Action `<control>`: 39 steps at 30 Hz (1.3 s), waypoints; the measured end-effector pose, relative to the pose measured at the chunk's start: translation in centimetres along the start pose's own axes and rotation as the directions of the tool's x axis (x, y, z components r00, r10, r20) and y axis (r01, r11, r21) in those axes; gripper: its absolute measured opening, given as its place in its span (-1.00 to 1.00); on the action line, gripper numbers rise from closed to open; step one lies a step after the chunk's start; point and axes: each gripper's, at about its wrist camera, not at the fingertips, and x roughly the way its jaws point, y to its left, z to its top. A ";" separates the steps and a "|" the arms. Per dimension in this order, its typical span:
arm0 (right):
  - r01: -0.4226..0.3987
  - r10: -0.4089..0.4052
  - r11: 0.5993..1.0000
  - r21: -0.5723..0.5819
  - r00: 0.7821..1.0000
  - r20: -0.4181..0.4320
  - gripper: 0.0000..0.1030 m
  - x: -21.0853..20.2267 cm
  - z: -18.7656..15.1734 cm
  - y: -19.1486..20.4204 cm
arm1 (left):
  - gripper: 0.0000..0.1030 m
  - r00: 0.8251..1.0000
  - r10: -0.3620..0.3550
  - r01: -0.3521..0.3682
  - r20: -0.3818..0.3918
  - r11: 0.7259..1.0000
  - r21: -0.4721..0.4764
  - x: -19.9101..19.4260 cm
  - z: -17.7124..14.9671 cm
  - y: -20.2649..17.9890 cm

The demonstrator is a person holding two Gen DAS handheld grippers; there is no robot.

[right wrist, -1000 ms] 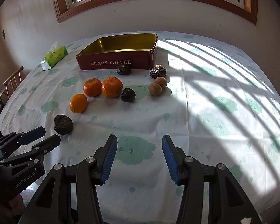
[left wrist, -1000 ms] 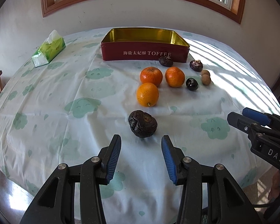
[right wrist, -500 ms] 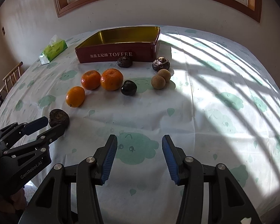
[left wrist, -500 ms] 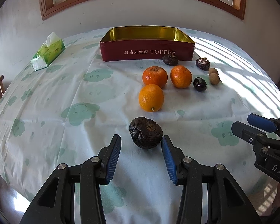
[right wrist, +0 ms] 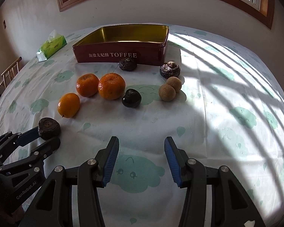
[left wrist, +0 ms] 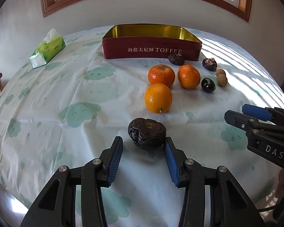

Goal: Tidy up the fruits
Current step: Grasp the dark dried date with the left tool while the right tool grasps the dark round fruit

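Fruits are still loose on the desk [left wrist: 47, 113], and the left gripper [left wrist: 143, 143] is closing in on the nearest one.

Going left to right: since a second ago the left gripper has been sliding forward, so the wrinkled dark brown round fruit [left wrist: 146, 133] that was lying ahead of its blue-padded tips is now sitting between them, touching the right pad while a gap is showing on the left; the jaws are standing fairly narrow and not yet clamping. Beyond it, three orange citrus fruits [left wrist: 158, 97], other small dark and tan fruits and the empty red rectangular toffee tin [left wrist: 151, 51] are waiting untouched. The right gripper [right wrist: 140, 151] is creeping forward, parted with nothing between its pads. A first pick looks close.
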 end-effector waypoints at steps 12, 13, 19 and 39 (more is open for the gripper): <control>0.009 -0.010 0.999 -0.036 1.000 -0.019 -0.08 2.1 1.4 1.1 | -0.27 1.000 -0.008 0.009 0.013 0.999 -0.043 0.5 0.8 2.0; 0.009 -0.010 0.999 -0.040 1.000 -0.019 -0.08 2.2 1.5 1.2 | -0.28 1.000 -0.010 0.011 0.015 0.999 -0.046 0.5 0.9 2.2; 0.018 -0.019 0.999 -0.051 1.000 -0.011 -0.08 3.1 2.6 1.6 | -0.28 1.000 -0.014 0.015 0.023 0.999 -0.048 0.7 1.0 2.6; 0.019 -0.018 0.998 -0.056 1.000 0.015 -0.24 4.7 4.6 1.9 | -0.29 1.000 -0.020 0.021 0.014 0.998 -0.067 1.9 2.8 3.7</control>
